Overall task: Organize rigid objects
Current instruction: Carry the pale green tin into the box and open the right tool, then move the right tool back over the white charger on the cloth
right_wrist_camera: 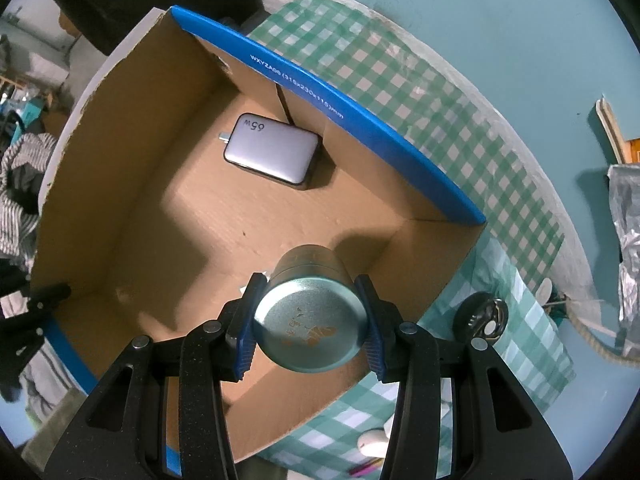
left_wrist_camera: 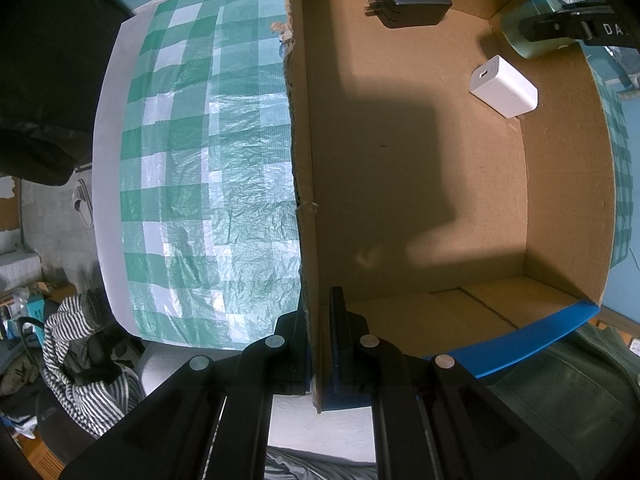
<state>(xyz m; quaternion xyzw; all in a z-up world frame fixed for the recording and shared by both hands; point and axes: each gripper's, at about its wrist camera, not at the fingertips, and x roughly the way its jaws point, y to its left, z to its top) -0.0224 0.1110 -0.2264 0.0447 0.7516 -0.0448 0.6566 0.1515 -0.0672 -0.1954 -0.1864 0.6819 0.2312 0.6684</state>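
I am clamping the left gripper (left_wrist_camera: 320, 344) on the near wall of the box (left_wrist_camera: 568, 168), one finger outside and one inside, with the fingers pinching the cardboard close to its corner. I am holding a teal tin (right_wrist_camera: 310, 320) in the right gripper (right_wrist_camera: 310, 328), the fingers (right_wrist_camera: 248, 320) pressing on its two sides and its flat end facing the camera; the tin is hanging over the box interior near one wall, and whether it is touching the floor of the box I cannot tell. In the left wrist view the tin (left_wrist_camera: 532, 36) is showing at the far right corner with the right gripper (left_wrist_camera: 576, 28) around it. Inside the box, a black charger (left_wrist_camera: 408, 0) is lying near the far wall with its prongs pointing left, and a white charger (left_wrist_camera: 504, 86) is lying on the floor nearer the tin, well apart from the black one. In the right wrist view the black charger (right_wrist_camera: 272, 152) is reading "65W" on its top face and sitting close to the blue-edged wall. The box is resting on a green checked cloth (left_wrist_camera: 192, 160) covering the desk (left_wrist_camera: 108, 184). Outside the box, on the cloth, a black round object (right_wrist_camera: 482, 318) is lying just beside the wall, and crumpled foil (right_wrist_camera: 628, 240) is showing at the right edge.
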